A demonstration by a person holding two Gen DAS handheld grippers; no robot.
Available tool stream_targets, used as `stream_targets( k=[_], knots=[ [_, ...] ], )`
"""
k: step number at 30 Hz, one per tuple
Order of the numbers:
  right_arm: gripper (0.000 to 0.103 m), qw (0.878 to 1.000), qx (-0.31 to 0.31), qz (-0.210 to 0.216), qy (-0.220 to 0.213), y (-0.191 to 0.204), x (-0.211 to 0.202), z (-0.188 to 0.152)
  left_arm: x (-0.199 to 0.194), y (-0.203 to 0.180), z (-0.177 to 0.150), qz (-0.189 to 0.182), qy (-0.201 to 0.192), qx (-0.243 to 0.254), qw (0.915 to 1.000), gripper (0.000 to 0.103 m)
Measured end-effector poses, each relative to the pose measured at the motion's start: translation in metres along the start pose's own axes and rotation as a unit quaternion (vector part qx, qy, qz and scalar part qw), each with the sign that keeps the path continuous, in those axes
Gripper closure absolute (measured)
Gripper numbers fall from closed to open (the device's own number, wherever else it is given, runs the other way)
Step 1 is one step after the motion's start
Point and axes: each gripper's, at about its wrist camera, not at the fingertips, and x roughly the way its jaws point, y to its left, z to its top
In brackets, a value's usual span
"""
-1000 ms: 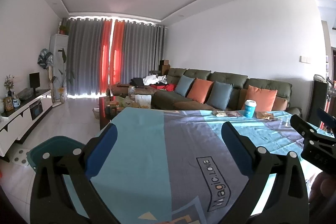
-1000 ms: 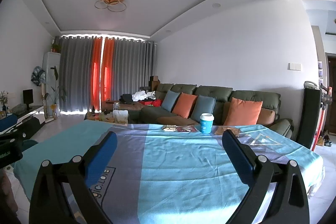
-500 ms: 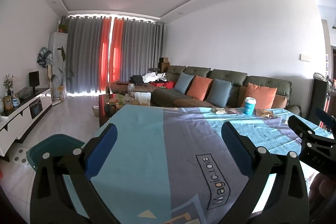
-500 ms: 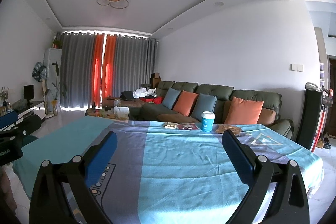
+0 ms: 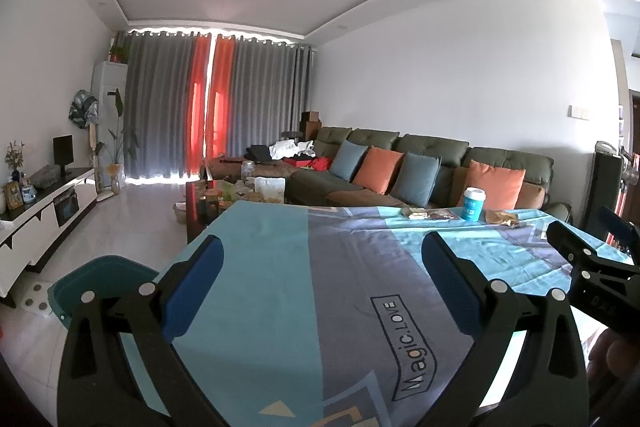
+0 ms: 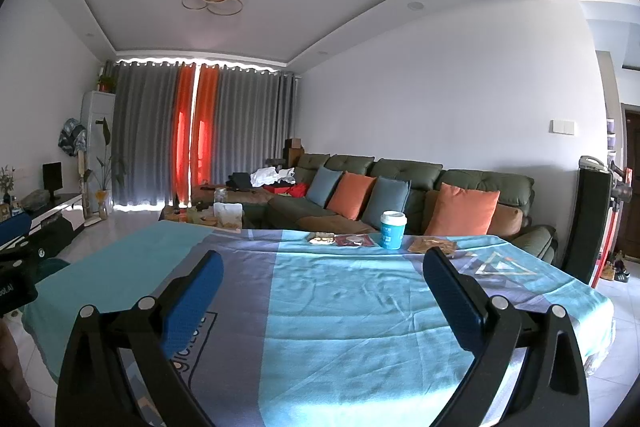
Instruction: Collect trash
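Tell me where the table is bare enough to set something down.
Bare: the tablecloth from its near edge up to the far row. Crowded: the far edge, where the cup stands between wrappers and a brown wrapper.

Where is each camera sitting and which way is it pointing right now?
Left wrist: on the left claw, open, facing across the table toward the sofa; the right claw shows at its right edge.
Right wrist: on the right claw, open, facing the same way; the left claw shows at its left edge.
Shared: the cup, wrappers, tablecloth, sofa, curtains.
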Motion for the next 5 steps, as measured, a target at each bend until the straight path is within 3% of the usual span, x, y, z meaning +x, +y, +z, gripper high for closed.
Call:
stream_targets(
  k=[5],
  knots=[
    [0.007, 1.000, 0.004, -0.002, 0.002, -0.0014, 0.0002, 0.0010, 0.0013, 0.0000, -0.0007, 0.003, 0.001, -0.004, 1.0000, 0.005]
  ],
)
